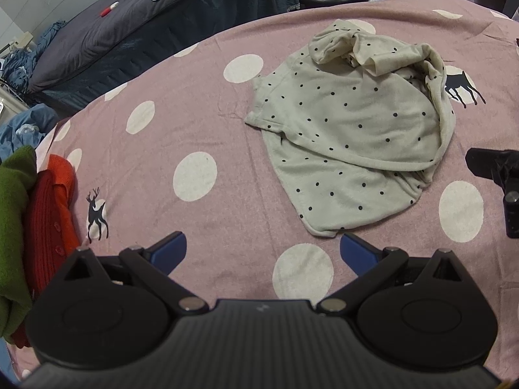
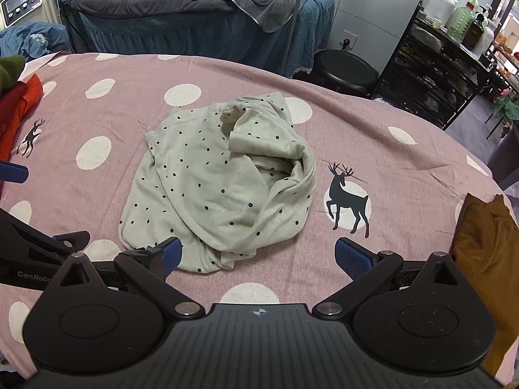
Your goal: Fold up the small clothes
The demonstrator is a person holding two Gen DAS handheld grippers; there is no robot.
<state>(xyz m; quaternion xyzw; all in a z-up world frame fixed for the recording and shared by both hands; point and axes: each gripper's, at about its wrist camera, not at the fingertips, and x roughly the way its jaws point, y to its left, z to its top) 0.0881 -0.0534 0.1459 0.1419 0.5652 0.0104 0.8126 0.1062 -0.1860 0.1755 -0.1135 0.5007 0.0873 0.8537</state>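
Nearest the lens, the left claw [image 1: 262,249] and right claw [image 2: 258,254] are both spread wide and hold nothing. The dotted garment [image 2: 223,181] lies crumpled mid-sheet on the pink bedsheet [image 2: 405,168], just beyond the fingertips. Several layers could be pinched together where the cloth is bunched. Open sheet surrounds it; red knitwear [image 1: 48,214] and a brown garment [image 2: 486,259] crowd the sides.
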